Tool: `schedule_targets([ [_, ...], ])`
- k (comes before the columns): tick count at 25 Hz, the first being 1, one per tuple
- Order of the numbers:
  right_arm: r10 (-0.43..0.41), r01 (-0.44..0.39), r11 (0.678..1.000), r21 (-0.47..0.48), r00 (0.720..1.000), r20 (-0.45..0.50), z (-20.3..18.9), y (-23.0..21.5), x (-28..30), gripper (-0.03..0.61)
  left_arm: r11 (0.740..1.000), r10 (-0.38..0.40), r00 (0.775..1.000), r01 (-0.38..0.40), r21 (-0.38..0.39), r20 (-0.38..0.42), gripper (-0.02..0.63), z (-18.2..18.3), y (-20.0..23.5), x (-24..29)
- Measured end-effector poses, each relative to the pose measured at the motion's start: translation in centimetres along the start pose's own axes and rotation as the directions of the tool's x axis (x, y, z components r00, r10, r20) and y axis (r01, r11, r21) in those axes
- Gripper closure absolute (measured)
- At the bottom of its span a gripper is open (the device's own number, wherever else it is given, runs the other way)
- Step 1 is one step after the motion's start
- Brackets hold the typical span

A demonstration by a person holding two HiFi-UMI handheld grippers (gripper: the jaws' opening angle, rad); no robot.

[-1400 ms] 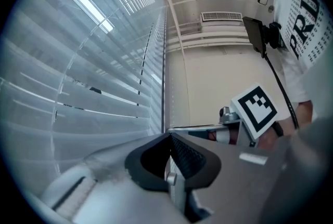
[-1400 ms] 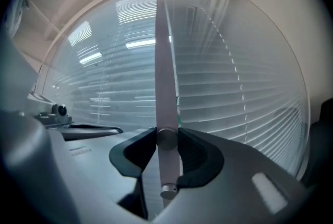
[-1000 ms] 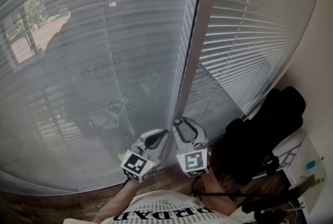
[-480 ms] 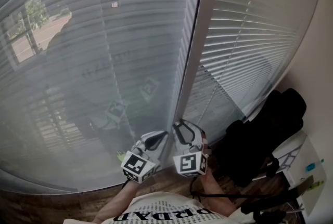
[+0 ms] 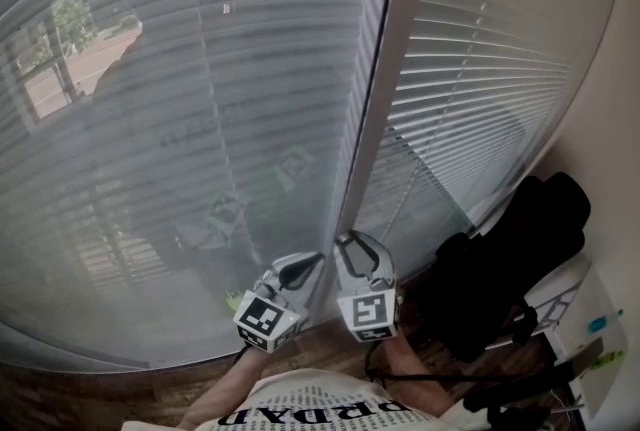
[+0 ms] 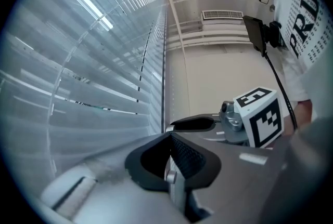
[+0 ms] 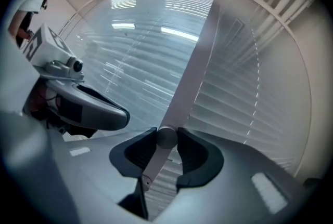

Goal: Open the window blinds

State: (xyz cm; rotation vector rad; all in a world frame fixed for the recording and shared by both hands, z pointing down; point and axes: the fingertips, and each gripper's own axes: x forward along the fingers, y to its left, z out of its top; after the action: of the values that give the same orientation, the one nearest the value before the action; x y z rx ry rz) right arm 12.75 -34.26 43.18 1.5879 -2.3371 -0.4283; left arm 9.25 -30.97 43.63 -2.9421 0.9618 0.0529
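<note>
The window blinds (image 5: 200, 69) hung lowered over both panes, slats tilted nearly shut. At the foot of the mullion (image 5: 380, 89), the left gripper (image 6: 169, 140) kept its jaws pressed together, empty. The right gripper (image 7: 167, 133), its jaws just closing, pinched a pale wand (image 7: 153, 163).

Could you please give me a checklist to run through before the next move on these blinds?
1. The wand between the right gripper's jaws: ok; they have just been closing, pads meeting it on both sides.
2. The left gripper clear of it: ok; jaws together, nothing seen between.
3. The right blind open: not ok; slats closed.
4. Which blind the wand turns: cannot tell.
</note>
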Motion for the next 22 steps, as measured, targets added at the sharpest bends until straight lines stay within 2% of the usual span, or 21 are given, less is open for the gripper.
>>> schedule_targets([
  [6,0.008,-0.010,0.987,0.158,1.000,0.009,-0.09,-0.22,-0.03,0.445,1.000,0.005,1.000,-0.005,0.005,0.002,0.621,0.15,0.04,-0.08],
  [12,0.007,-0.010,0.964,0.265,1.000,0.013,-0.22,-0.38,-0.03,0.445,1.000,0.015,1.000,-0.015,-0.003,0.011,0.621,0.89,0.00,0.06],
  [18,0.000,-0.015,0.905,0.425,0.999,0.036,-0.38,-0.82,-0.05,0.445,1.000,0.018,1.000,-0.018,0.002,0.012,0.621,0.76,-0.10,0.34],
  [22,0.000,-0.020,0.875,0.484,0.999,0.042,-0.44,-0.86,-0.07,0.445,1.000,0.015,1.000,-0.015,0.007,0.017,0.621,0.42,-0.18,0.42],
])
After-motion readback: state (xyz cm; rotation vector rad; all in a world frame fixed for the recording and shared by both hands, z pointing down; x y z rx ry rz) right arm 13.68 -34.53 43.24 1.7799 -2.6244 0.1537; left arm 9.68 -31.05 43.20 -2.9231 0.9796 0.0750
